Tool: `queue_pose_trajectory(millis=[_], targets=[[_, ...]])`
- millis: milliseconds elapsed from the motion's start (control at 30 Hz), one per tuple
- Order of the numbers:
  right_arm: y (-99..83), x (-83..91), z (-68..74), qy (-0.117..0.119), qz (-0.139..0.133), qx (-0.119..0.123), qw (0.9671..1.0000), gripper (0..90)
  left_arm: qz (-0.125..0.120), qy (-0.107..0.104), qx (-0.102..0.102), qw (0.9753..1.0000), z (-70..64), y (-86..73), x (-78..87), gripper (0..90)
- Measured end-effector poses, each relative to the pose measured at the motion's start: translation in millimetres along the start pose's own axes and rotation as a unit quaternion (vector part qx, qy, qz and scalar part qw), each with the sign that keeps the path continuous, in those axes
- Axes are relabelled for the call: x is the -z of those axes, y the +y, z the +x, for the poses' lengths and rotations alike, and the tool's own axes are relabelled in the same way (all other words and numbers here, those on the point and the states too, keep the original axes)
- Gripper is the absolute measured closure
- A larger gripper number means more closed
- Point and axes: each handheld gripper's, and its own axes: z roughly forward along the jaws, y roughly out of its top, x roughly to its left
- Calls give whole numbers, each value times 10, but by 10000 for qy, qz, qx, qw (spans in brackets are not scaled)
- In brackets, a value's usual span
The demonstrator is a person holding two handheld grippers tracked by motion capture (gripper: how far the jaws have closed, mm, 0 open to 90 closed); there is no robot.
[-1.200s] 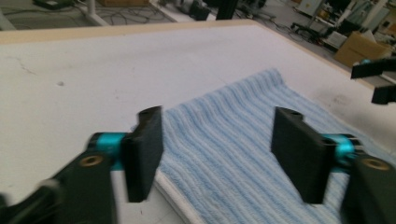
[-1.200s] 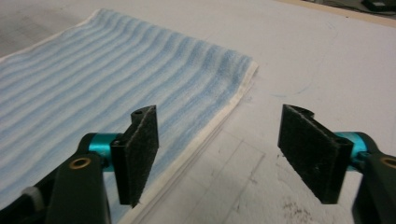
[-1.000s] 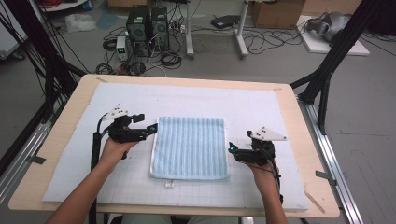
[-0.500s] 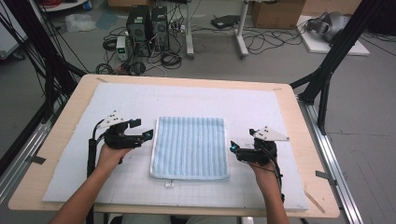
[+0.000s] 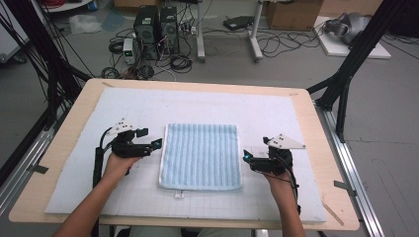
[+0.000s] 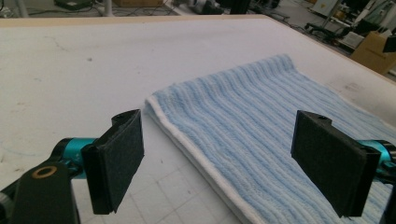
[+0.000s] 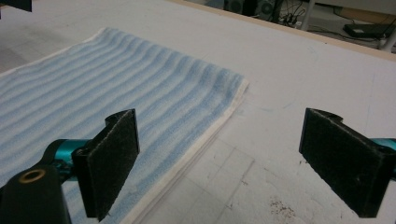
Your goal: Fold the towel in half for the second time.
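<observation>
Lying flat at the centre of the high view, the blue striped towel point(image 5: 201, 156) sat folded on the white mat point(image 5: 197, 106) that covered the wooden table point(image 5: 316, 148). The left gripper point(image 5: 157, 143) was at the middle left of that frame, just beside the towel's left edge, with its jaws pointing toward the cloth. The right gripper point(image 5: 245, 158) was at the middle right, just beside the towel's right edge, pointing inward as well. A hand point(image 5: 117, 167) held the left tool from below, and the other hand point(image 5: 277, 183) held the right one.

In the left gripper view, the two black pads stood wide apart with nothing between them; the towel's white-trimmed edge point(image 6: 187, 140) ran diagonally from the centre toward the bottom of the frame, and the cloth filled the right half. In the right gripper view, the jaws also stood wide apart and empty, with the towel point(image 7: 116, 84) spread over the left half and its corner near the centre. Neither tool touched the cloth as far as could be seen.
</observation>
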Motion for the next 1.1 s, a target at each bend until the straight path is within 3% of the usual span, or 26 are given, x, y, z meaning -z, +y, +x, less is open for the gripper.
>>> queue_pose_trajectory(millis=[267, 467, 533, 667, 833, 933, 1100], targets=[[-6, -7, 12, 47, 30, 60, 10000, 115, 1, 18, 41, 10000, 52, 105, -72, 176], [-10, 7, 0, 78, 5, 36, 10000, 115, 198, 205, -20, 9996, 127, 240, -231, 198], [-10, 6, -1, 117, -9, -14, 9999, 115, 248, 284, 54, 9993, 158, 285, -284, 210], [-14, -7, 11, 173, 14, -61, 9998, 115, 324, 267, -51, 9991, 160, 362, -384, 215], [-13, -32, 38, 219, 57, -25, 9997, 115, 623, 355, -159, 9973, 177, 395, -540, 232], [-9, -33, 45, 201, 34, 7, 9998, 115, 865, 447, -287, 9948, 196, 337, -635, 271], [-26, -34, 24, 193, 51, -48, 9998, 115, 1006, 620, -410, 9921, 243, 285, -763, 330]])
